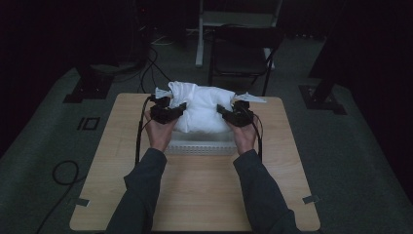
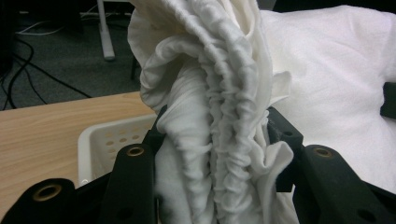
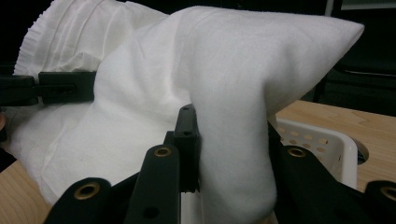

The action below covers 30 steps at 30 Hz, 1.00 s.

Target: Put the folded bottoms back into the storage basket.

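Room lighting is low; the far wall and both sides fall into darkness. The floor [image 1: 44, 141] is grey-green carpet. A light wooden desk [image 1: 204, 195] with rounded corners stands at centre. Behind it sits 1 dark folding chair [image 1: 241, 53], and beyond that a white frame leg [image 1: 200, 34]. Black cables [image 1: 63, 173] trail across the floor at left — dark stand bases [image 1: 90, 85] rest on both sides.
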Motion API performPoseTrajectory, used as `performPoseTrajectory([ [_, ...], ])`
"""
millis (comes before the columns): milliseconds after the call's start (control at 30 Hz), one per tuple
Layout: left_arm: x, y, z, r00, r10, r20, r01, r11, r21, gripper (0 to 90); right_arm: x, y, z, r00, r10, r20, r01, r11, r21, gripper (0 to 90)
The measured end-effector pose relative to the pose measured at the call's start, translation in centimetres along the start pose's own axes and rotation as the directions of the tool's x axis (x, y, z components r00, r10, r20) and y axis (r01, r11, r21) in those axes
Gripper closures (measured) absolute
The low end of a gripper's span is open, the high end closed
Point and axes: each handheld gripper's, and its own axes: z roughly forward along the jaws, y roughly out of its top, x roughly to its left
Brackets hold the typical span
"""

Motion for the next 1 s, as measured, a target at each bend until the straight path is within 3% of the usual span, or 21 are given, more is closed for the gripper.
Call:
performPoseTrajectory([
  [1000, 0.9, -1.5, 2.2, 0.9993, -0.03, -0.024, 0.031, 0.9978, 0.059, 55.4, -0.8, -1.8, 2.4, 0.9994, 0.025, 0.025, -0.027, 0.997, 0.072, 71.2],
])
